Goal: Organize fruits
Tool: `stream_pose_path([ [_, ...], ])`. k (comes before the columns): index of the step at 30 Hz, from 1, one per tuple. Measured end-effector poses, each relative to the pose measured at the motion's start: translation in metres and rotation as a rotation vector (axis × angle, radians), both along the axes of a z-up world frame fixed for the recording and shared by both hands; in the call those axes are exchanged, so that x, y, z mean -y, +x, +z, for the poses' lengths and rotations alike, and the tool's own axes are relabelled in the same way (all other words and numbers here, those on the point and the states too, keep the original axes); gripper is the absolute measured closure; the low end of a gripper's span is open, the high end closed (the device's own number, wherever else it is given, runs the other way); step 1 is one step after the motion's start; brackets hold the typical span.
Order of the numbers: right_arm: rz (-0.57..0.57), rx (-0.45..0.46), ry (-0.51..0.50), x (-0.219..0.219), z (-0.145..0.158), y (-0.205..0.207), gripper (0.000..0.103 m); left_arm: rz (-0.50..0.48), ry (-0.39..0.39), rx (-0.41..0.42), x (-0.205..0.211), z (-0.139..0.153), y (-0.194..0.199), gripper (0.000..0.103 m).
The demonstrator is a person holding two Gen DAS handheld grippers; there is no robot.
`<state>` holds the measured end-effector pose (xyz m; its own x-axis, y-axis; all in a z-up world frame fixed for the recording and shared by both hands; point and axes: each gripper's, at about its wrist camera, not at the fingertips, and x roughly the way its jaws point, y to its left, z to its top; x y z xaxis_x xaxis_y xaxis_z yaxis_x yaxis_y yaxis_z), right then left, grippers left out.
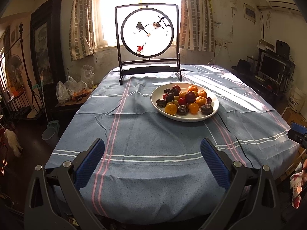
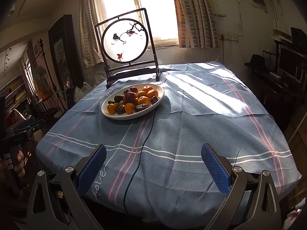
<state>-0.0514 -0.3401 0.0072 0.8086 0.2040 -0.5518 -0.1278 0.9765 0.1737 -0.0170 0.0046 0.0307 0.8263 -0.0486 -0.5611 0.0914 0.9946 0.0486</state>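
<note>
A white oval plate [image 1: 211,115] [image 2: 153,106] stands on the blue striped tablecloth [image 1: 144,130] [image 2: 191,130], heaped with mixed fruit: oranges [image 1: 193,108] [image 2: 143,100], dark red plums [image 1: 190,97] [image 2: 129,97], and dark wrinkled fruits [image 1: 206,109] [image 2: 140,108]. My left gripper [image 1: 152,143] is open and empty, low over the table's near edge, well short of the plate. My right gripper [image 2: 153,149] is open and empty too, near the front edge. The right gripper shows at the far right of the left wrist view [image 1: 297,135]; the left gripper shows at the far left of the right wrist view [image 2: 21,132].
A framed round bird screen [image 1: 147,32] [image 2: 124,40] stands upright at the table's far edge, just behind the plate. A thin black cable [image 2: 143,145] runs from the plate area to the front edge. Plastic bags with fruit [image 1: 74,90] lie on a side stand left of the table.
</note>
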Motion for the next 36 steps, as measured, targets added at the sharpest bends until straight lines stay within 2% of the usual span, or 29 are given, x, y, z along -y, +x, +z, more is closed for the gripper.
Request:
stream_pose_path([
  [8,-0.005,-0.001,0.000,0.0002,-0.0014,-0.0022,0.003,0.026,-0.004,0.003,-0.0037,0.0005,0.0013,0.005],
  [36,-0.003,-0.004,0.003,0.0002,-0.0039,-0.0027,0.003,0.027,-0.004,0.003,-0.0065,0.0003,0.0007,0.005],
])
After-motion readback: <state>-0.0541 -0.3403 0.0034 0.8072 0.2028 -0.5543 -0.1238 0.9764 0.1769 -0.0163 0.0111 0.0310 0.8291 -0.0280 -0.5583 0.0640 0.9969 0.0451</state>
